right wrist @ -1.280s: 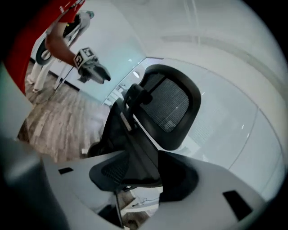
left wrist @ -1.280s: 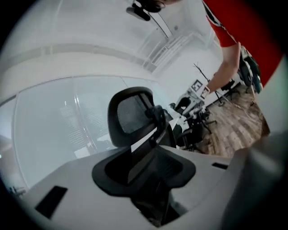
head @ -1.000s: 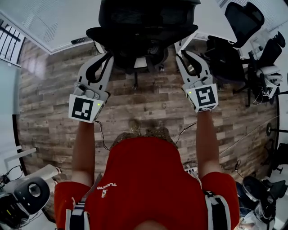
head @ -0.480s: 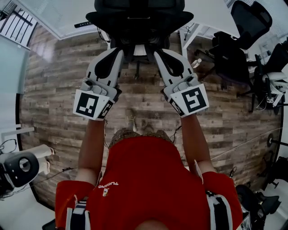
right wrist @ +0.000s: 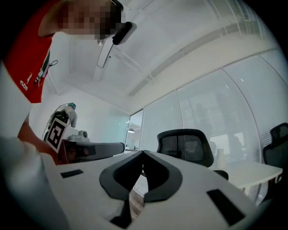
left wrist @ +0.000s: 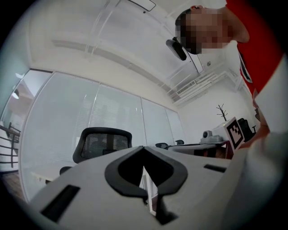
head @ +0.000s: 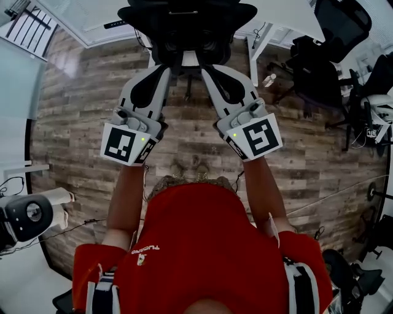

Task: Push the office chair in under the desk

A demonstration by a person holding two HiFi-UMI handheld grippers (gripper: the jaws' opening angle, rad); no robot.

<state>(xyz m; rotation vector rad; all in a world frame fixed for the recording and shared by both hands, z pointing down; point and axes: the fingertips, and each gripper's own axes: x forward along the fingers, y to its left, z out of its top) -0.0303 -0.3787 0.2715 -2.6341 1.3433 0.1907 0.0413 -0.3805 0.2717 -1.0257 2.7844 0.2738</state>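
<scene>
The black mesh office chair (head: 186, 24) stands at the top centre of the head view, its backrest against the edge of the white desk (head: 86, 18). My left gripper (head: 164, 68) and right gripper (head: 206, 68) are held side by side just short of the chair's back, their tips not touching it. Both are shut with nothing between the jaws. In the left gripper view the shut left gripper (left wrist: 144, 148) points past the chair (left wrist: 102, 143). Off to the right in the right gripper view, beyond the shut right gripper (right wrist: 143, 152), is the chair (right wrist: 185, 146).
Wood-plank floor (head: 73, 116) lies underfoot. More black chairs (head: 319, 67) crowd the right side, beside a white desk leg (head: 253, 49) and a small bottle (head: 268, 80). A white and black device (head: 27, 216) with cables sits at the lower left.
Both grippers have left the chair's sides, swung inward toward each other and shut. The chair now sits farther up in the head view.
</scene>
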